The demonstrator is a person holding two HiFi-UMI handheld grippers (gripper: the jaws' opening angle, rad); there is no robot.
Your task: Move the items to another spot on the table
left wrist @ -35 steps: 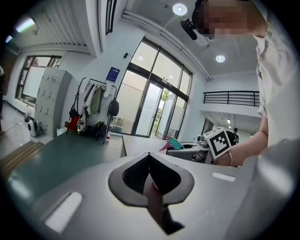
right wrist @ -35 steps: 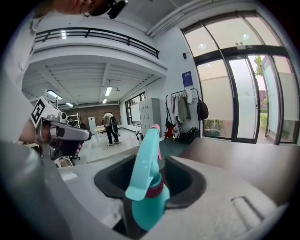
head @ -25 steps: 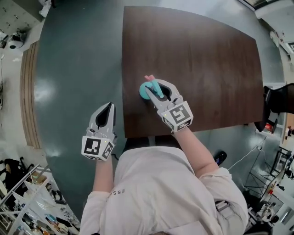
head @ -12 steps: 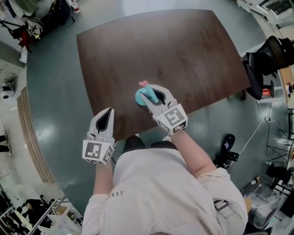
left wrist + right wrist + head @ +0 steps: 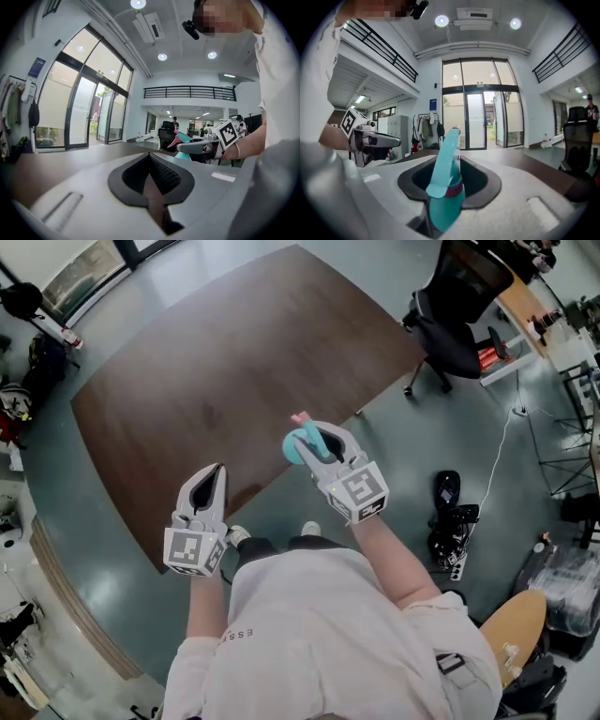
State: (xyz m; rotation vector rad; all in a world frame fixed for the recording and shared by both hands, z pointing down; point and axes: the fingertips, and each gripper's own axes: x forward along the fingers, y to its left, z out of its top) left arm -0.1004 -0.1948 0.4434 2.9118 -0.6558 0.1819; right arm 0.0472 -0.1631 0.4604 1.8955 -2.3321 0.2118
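My right gripper (image 5: 315,441) is shut on a teal spray bottle (image 5: 297,449) with a pink nozzle tip (image 5: 300,417). It holds the bottle in the air, just off the near edge of the dark brown table (image 5: 216,371), above the grey floor. In the right gripper view the bottle (image 5: 446,187) stands upright between the jaws (image 5: 451,161), trigger toward the camera. My left gripper (image 5: 207,487) hangs lower left over the table's near corner, shut with nothing in it (image 5: 150,161). The left gripper view also catches the right gripper (image 5: 202,146) with the bottle (image 5: 184,138).
A black office chair (image 5: 457,322) stands past the table's right end. On the floor to the right lie a black device (image 5: 451,521) with cables and a round wooden board (image 5: 516,634). Clutter lines the left wall. The person's torso fills the bottom.
The head view has swung, so the table has slid up and left. The right gripper, still gripping the bottle, has gone from over the tabletop to beyond its edge. The left gripper keeps its place alongside.
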